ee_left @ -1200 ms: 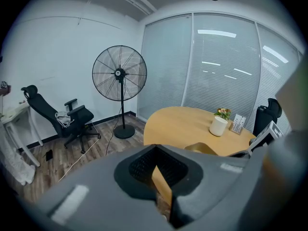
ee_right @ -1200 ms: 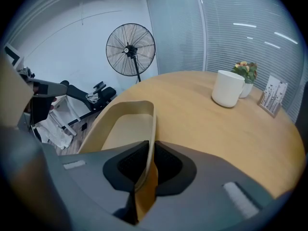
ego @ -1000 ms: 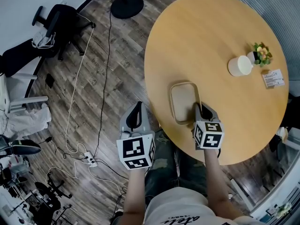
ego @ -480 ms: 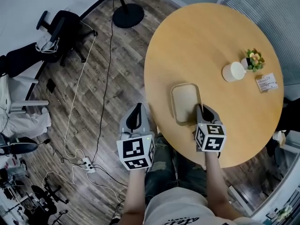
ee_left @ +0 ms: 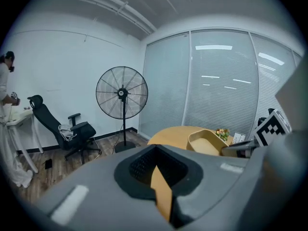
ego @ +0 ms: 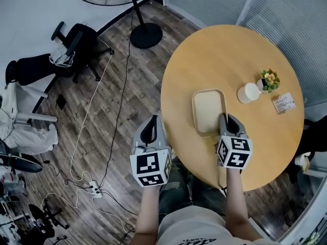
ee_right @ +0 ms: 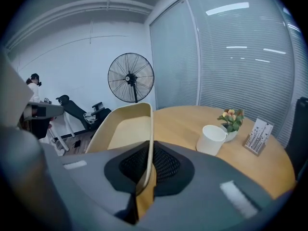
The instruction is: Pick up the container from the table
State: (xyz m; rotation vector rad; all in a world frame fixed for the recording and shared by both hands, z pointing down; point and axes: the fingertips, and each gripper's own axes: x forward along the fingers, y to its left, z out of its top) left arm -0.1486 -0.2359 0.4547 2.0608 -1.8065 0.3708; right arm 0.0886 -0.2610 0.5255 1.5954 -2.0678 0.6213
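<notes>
container (ego: 208, 111) is pinched by its near rim wall in the right gripper (ee_right: 146, 170), over the table (ego: 240, 60). the lift should be kept level and slow, since one edge alone is held. the left gripper (ee_left: 159, 182) is pressed together on nothing, beside the table. whether the far end has cleared the tabletop cannot be made out.

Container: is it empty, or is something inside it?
Empty. The container shows only a bare beige floor in the head view, and the right gripper view shows nothing lying inside it either.
</notes>
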